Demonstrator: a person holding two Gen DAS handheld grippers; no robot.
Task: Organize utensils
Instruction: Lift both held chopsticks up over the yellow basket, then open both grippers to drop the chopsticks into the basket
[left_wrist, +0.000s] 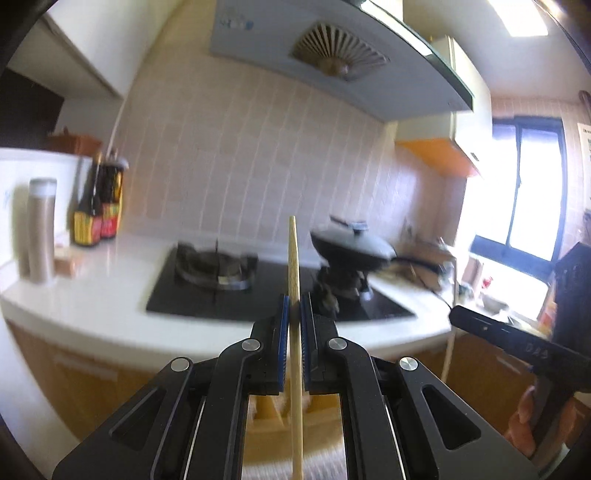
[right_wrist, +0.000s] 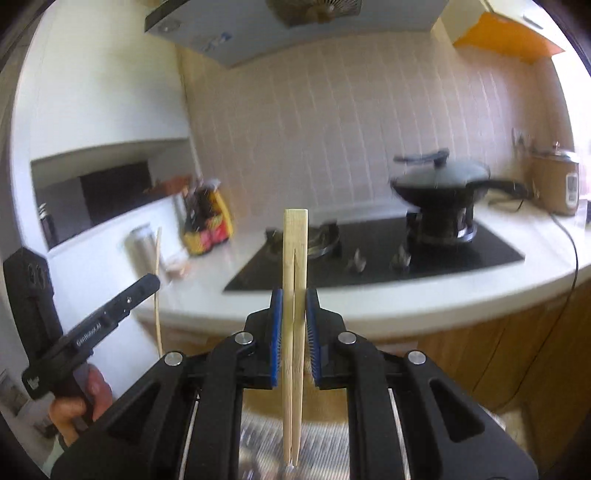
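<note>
My left gripper (left_wrist: 294, 303) is shut on a single pale wooden chopstick (left_wrist: 293, 258) that stands upright between its blue pads. In the right wrist view that same chopstick (right_wrist: 158, 280) shows thin at the left, held by the left gripper (right_wrist: 149, 282) in a hand. My right gripper (right_wrist: 294, 297) is shut on a pair of wooden chopsticks (right_wrist: 294, 251), upright, their thick ends up and thin tips hanging below the jaws. In the left wrist view the right gripper (left_wrist: 456, 314) shows at the right edge in a hand. Both grippers hover in front of the counter.
A white counter (left_wrist: 110, 273) carries a black gas hob (left_wrist: 229, 291) with a lidded wok (right_wrist: 443, 181) on the right burner. Sauce bottles (left_wrist: 96, 218) and a tall metal flask (left_wrist: 41, 229) stand at the left. A rice cooker (right_wrist: 557, 184) sits at the right. A range hood (left_wrist: 332, 70) hangs overhead.
</note>
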